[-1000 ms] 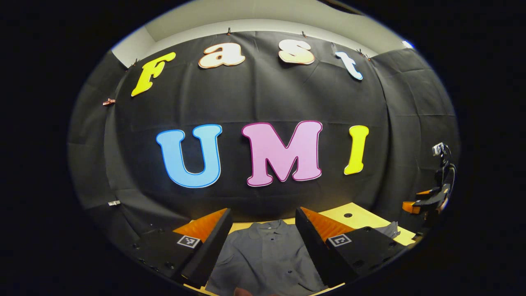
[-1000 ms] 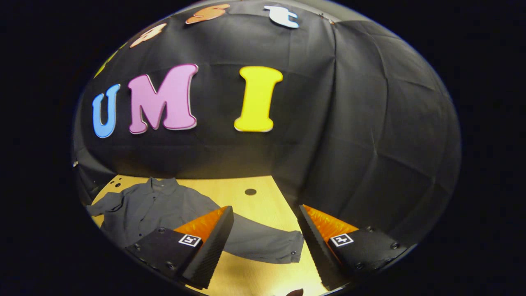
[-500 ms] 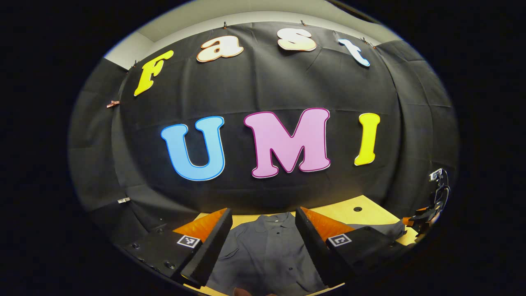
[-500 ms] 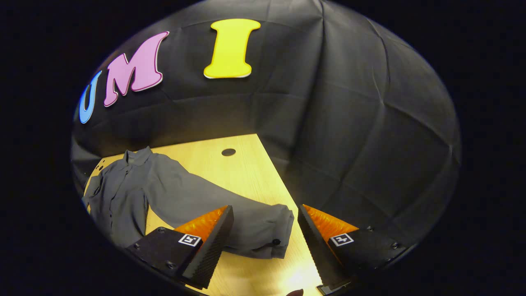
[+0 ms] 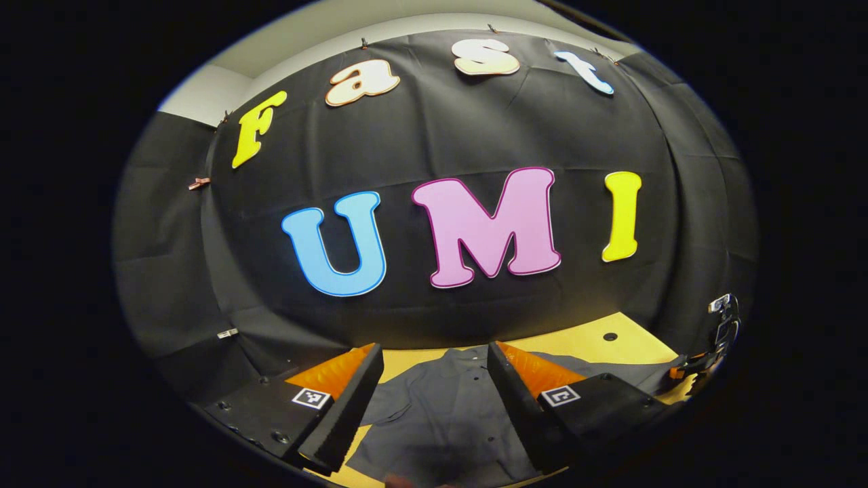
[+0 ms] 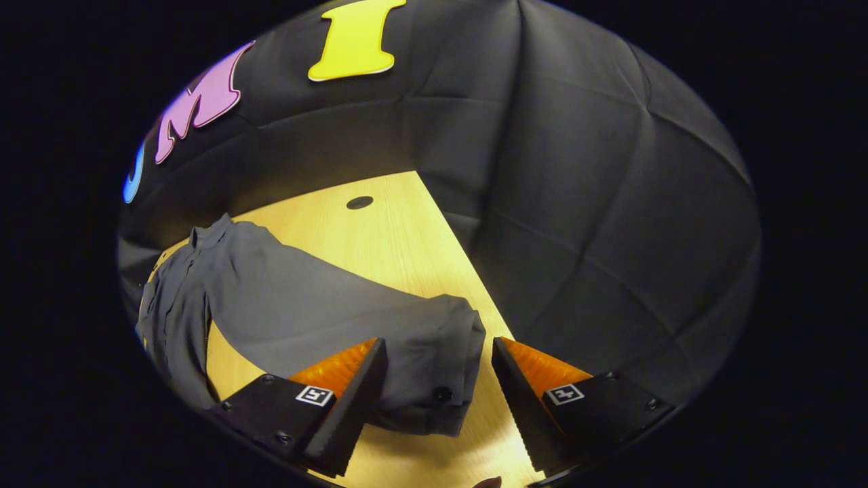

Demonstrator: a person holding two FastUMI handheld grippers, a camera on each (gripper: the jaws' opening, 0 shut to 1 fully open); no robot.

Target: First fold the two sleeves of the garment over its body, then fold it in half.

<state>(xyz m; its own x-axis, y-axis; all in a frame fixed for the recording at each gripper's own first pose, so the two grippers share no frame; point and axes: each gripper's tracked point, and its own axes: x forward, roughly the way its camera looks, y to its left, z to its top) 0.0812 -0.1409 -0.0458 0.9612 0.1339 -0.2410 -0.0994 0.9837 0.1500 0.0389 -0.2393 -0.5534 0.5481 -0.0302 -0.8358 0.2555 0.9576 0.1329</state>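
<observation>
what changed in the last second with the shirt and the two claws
The right claw moved down toward the sleeve cuff, which now lies between its open fingers, not gripped. The left claw stayed open over the shirt body, turning slightly. The shirt lies unfolded on the table as before.

Plain dark grey button-up cloth shirt (image 6: 298,305), unpatterned, with darker round buttons (image 6: 443,394). Pale yellow wood-grain tabletop (image 6: 400,237) with one dark round hole (image 6: 359,202). Black creased cloth wall (image 6: 597,224). Black-and-white square markers (image 5: 310,398) on gripper bodies.

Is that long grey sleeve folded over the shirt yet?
No, spread: the sleeve lies stretched out across the table, away from the shirt body.
</observation>
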